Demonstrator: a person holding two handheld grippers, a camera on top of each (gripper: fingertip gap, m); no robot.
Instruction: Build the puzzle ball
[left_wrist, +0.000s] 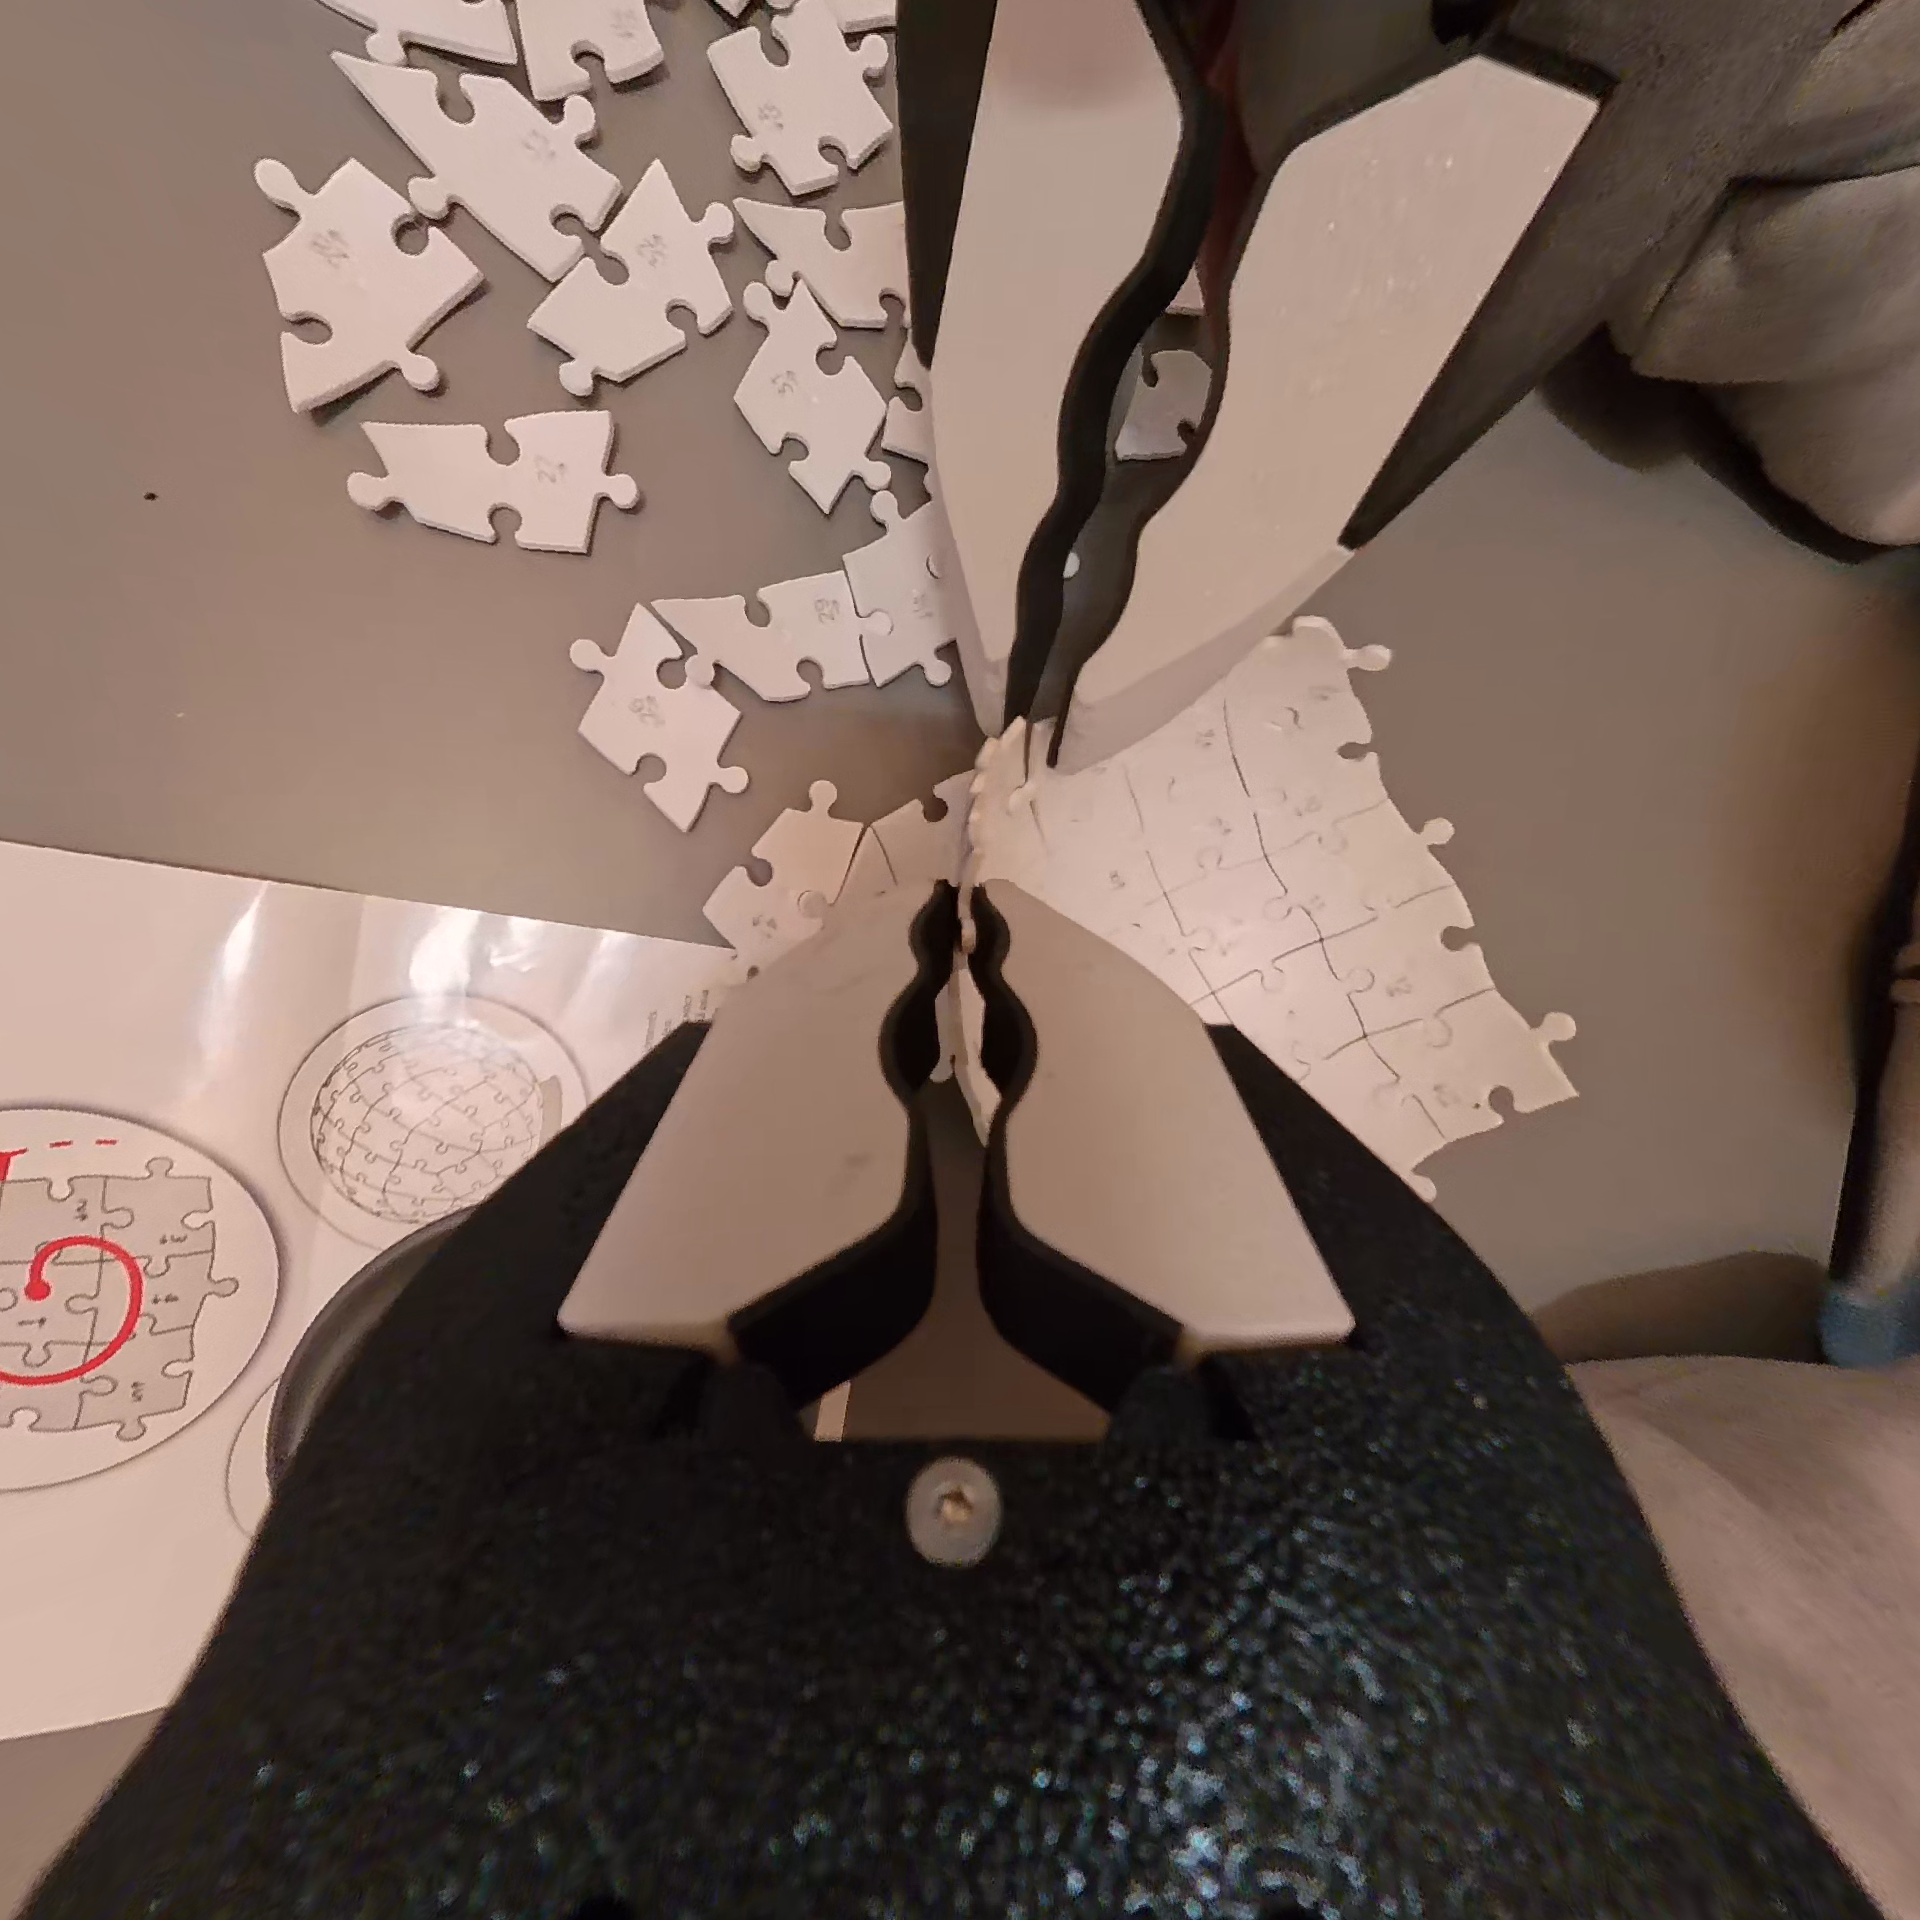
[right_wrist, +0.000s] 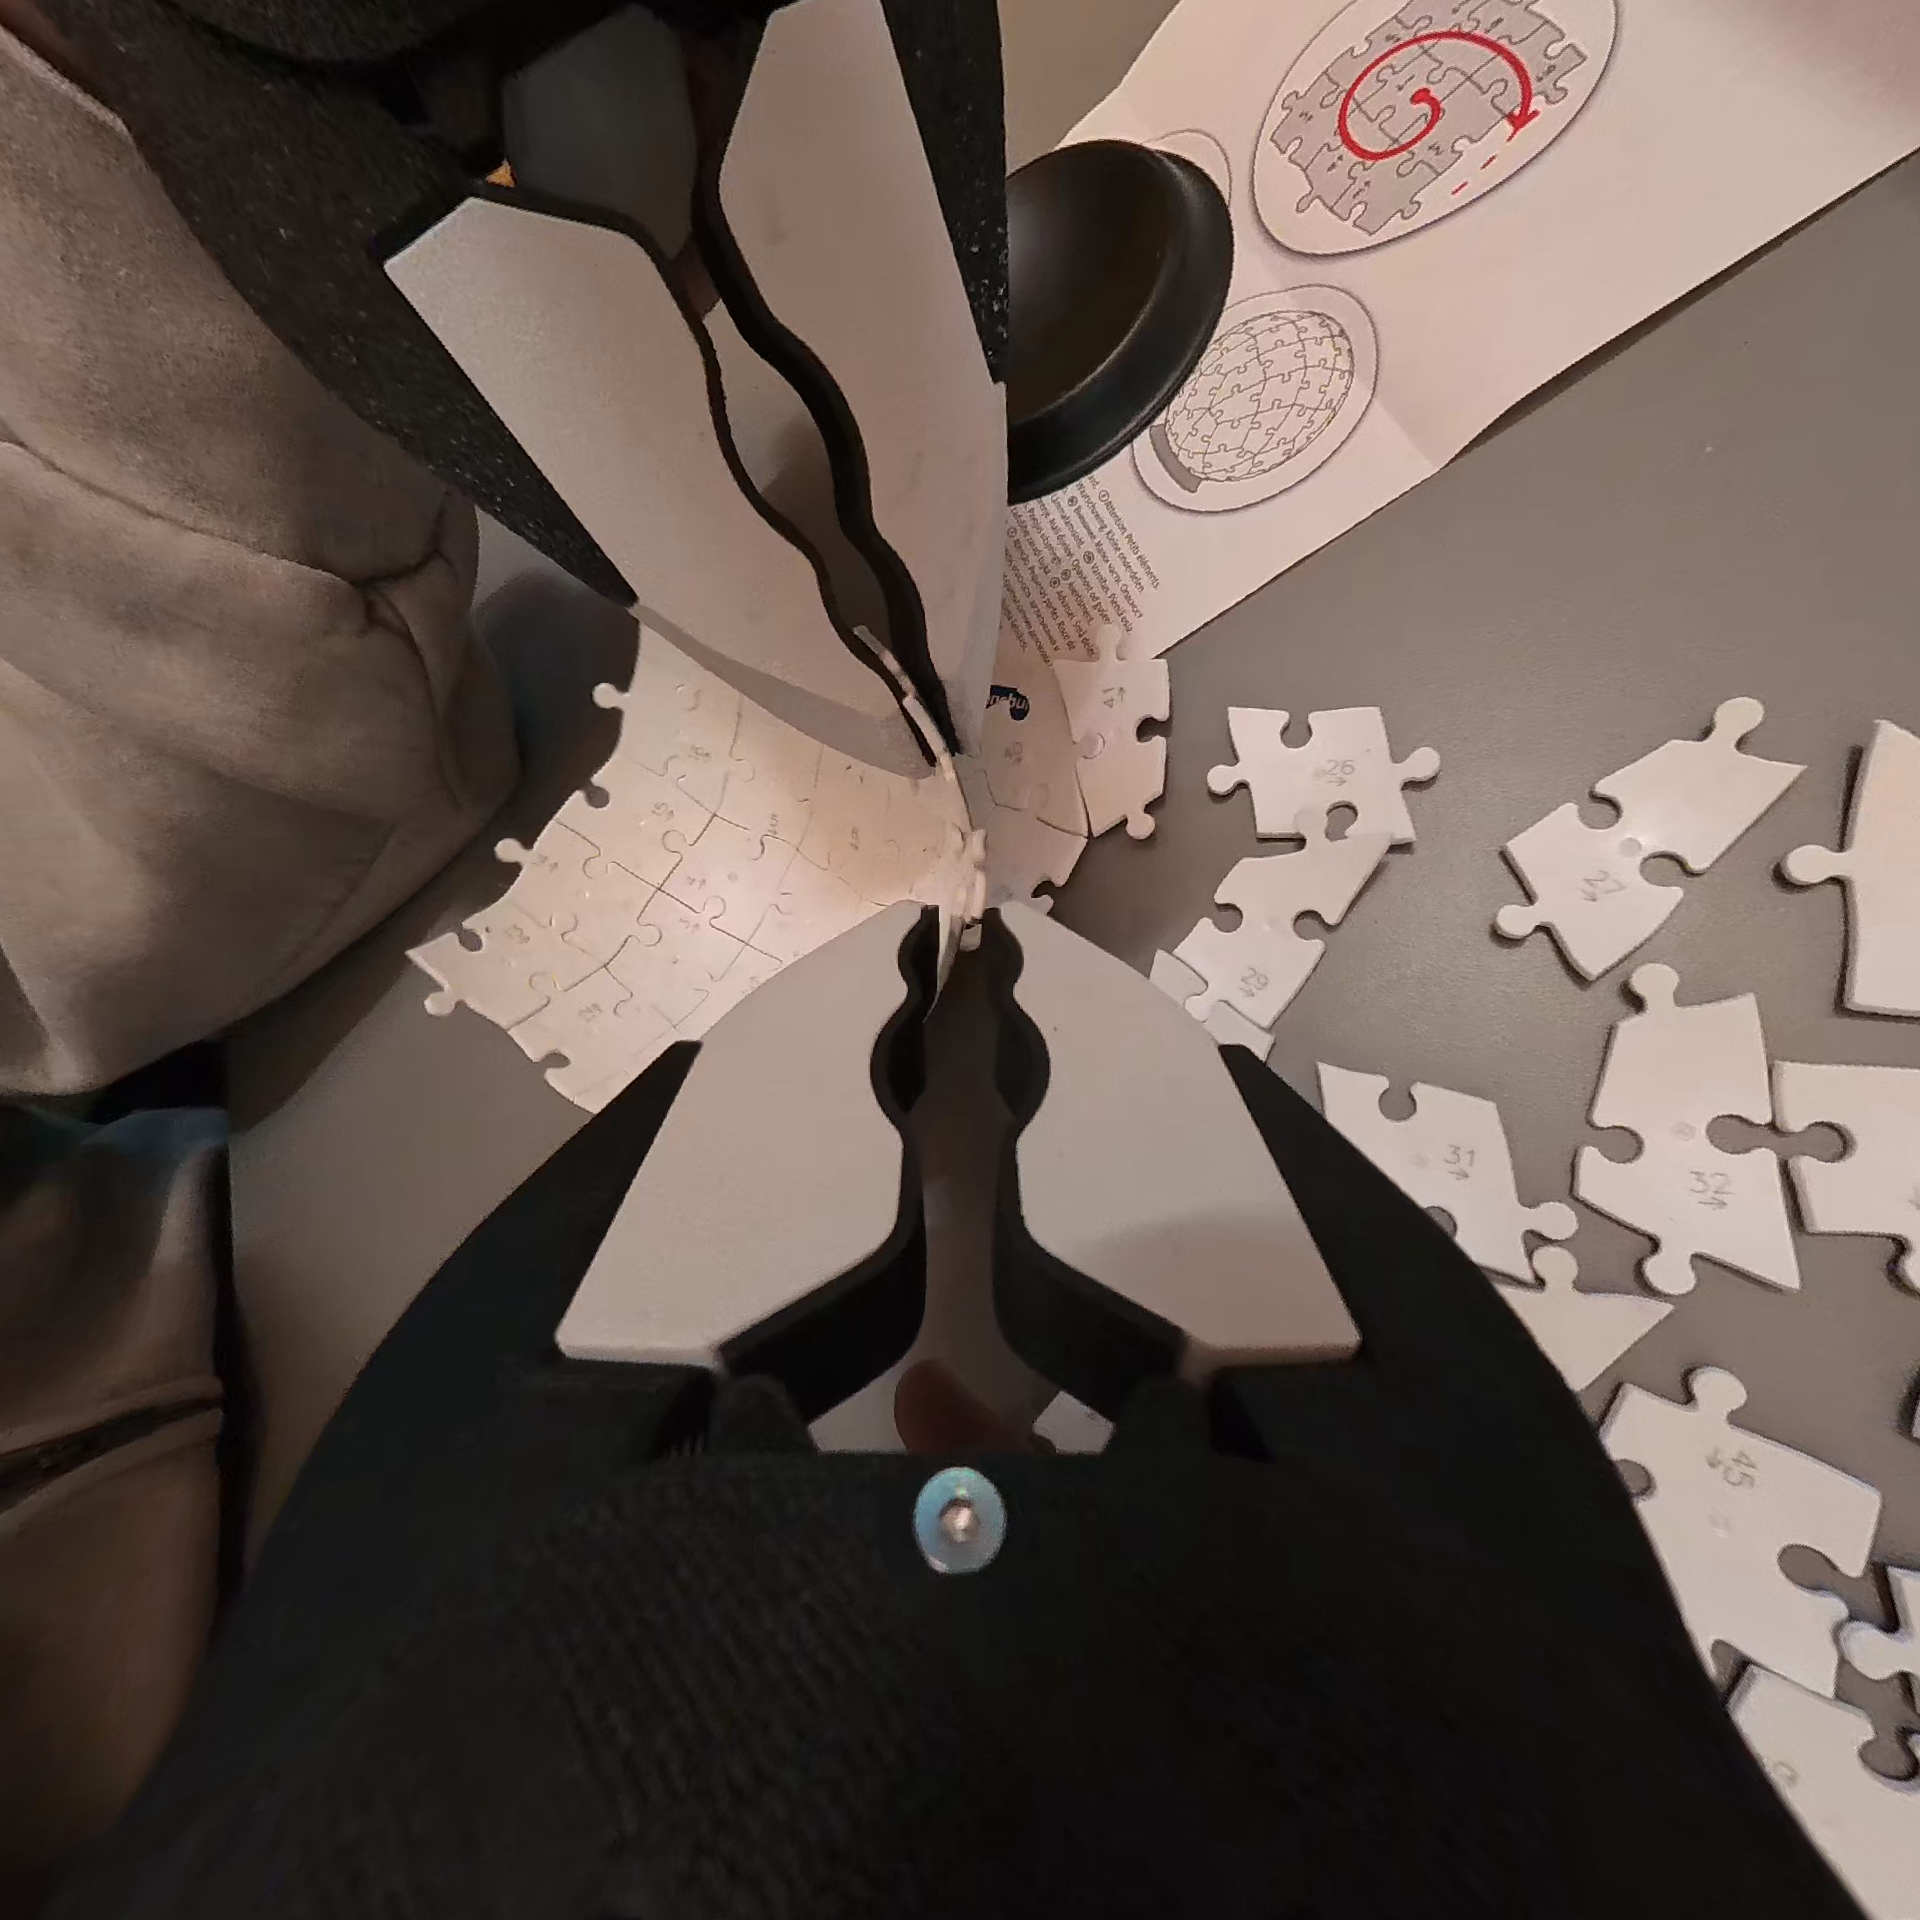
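Observation:
The partly built puzzle ball (left_wrist: 1299, 914) is a curved white shell of joined pieces, held edge-on above the grey table. My left gripper (left_wrist: 961, 904) is shut on the shell's edge from below in its own view. My right gripper (left_wrist: 1029, 727) comes in from the top there and is shut on the same edge just beyond. In the right wrist view the shell (right_wrist: 707, 862) spreads to the left, my right gripper (right_wrist: 961, 920) pinches its edge, and the left gripper (right_wrist: 940, 743) grips it from above. A few joined pieces (right_wrist: 1101, 748) curl off on the far side.
Several loose white numbered pieces (left_wrist: 644, 281) lie on the grey table (left_wrist: 208, 623); they also show in the right wrist view (right_wrist: 1683, 1174). A printed instruction sheet (right_wrist: 1455, 312) lies beside a black round stand (right_wrist: 1112, 312). A person's beige sleeve (right_wrist: 208, 623) fills one side. My left and right fingertips are right by each other.

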